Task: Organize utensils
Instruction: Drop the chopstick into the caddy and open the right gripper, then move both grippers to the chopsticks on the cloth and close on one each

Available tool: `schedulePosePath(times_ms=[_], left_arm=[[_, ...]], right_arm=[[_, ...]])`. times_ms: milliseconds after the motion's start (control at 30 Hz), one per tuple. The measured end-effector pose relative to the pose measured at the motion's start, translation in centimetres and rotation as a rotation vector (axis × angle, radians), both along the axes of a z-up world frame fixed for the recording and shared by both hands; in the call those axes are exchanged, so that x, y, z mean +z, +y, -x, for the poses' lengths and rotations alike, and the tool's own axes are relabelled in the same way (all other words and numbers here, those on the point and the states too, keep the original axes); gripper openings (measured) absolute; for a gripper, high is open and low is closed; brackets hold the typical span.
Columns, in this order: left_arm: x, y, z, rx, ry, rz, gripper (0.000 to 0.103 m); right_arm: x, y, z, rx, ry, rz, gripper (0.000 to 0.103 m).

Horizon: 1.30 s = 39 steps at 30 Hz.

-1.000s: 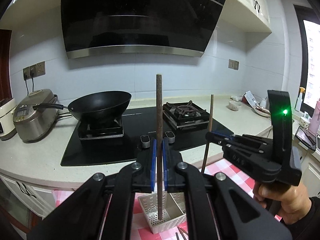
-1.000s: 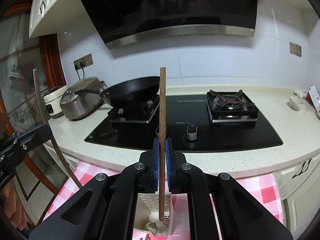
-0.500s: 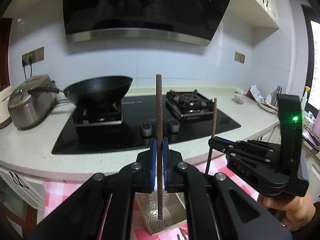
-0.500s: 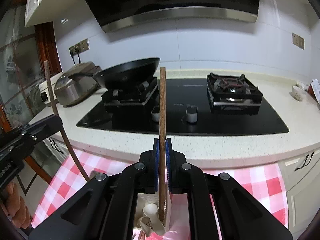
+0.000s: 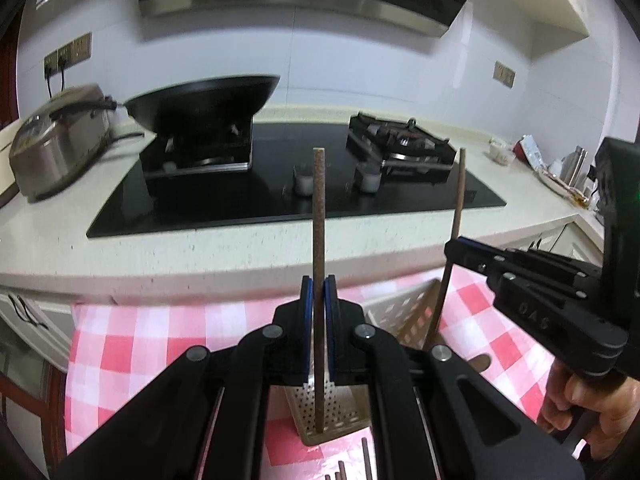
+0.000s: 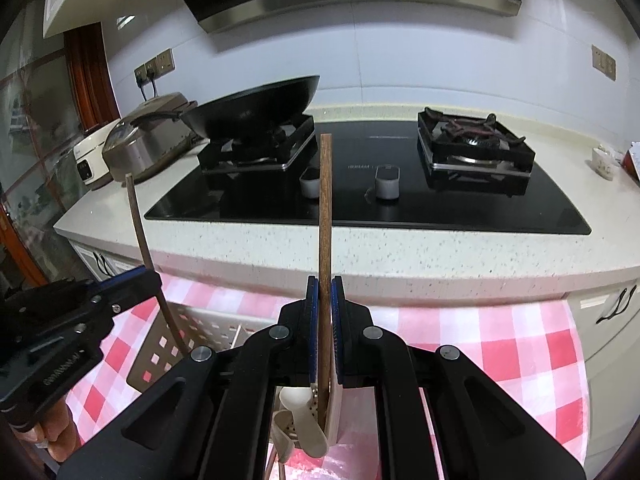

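My left gripper (image 5: 319, 285) is shut on a brown chopstick (image 5: 319, 208) that stands upright. Its lower end reaches into a white perforated utensil basket (image 5: 394, 312) on the checked cloth. My right gripper (image 6: 325, 285) is shut on a second chopstick (image 6: 325, 208), also upright, whose tip dips into a basket compartment beside white spoons (image 6: 302, 424). Each view shows the other gripper from the side: the right gripper (image 5: 460, 250) and its chopstick (image 5: 456, 216), the left gripper (image 6: 136, 280) and its chopstick (image 6: 138, 220). A few loose chopsticks (image 5: 365, 458) lie in front of the basket.
The red-and-white checked cloth (image 6: 500, 344) covers the low table. Behind it runs a speckled counter (image 6: 420, 256) with a black hob (image 6: 460, 212), a wok (image 6: 256, 108) and a rice cooker (image 6: 148, 140). A hand (image 5: 588, 400) holds the right gripper's handle.
Both grippers have come down with their chopsticks, the left one more. The chopstick tips now sit lower in the basket, and the cloth fills more of both views.
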State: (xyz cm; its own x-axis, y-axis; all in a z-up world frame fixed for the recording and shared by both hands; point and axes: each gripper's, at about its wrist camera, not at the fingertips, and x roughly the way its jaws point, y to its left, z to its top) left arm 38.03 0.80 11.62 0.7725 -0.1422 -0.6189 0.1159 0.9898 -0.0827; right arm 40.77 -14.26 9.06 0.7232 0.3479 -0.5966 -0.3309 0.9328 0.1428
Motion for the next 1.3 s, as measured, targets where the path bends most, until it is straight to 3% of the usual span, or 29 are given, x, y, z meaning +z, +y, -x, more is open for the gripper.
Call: schedulePosePath(times_ms=[200,333,433,500,567,900,1100,1300], left_arm=[[-0.9,0.7,-0.3,0.037,0.02,-0.005,0.008],[-0.6,0.8,-0.1,0.039,0.012,-0.011,0.033],[-0.2,0.8,0.1,0.04,-0.003,-0.009,0.04],[0.1,0.8,0.4,0.037,-0.011,-0.007,0.042],[0.7,1.0,1.0,0.04,-0.025,-0.001,0.044],[2.6,4.0,8.1,0.078,-0.092,0.057,0.053],[-1.1,4.8,13.6,0.077,-0.036,0.067,0.053],[-8.8,2.9,17.6,0.03,0.104,0.052,0.05]], right_arm=[[-0.5,0.1,-0.1,0.006,0.01,0.004,0.009],[-0.5,0.0,-0.1,0.002,0.01,0.009,0.011],[-0.5,-0.3,-0.1,-0.015,0.012,0.016,0.02],[-0.2,-0.6,0.2,-0.022,0.0,0.012,0.039],[0.2,-1.1,0.8,-0.029,-0.026,0.012,0.051],[1.4,-6.4,5.4,-0.11,-0.079,-0.027,0.062],[-2.5,-9.2,11.0,-0.143,-0.042,-0.015,0.067],[-9.2,-8.6,16.3,-0.101,0.077,0.013,0.07]])
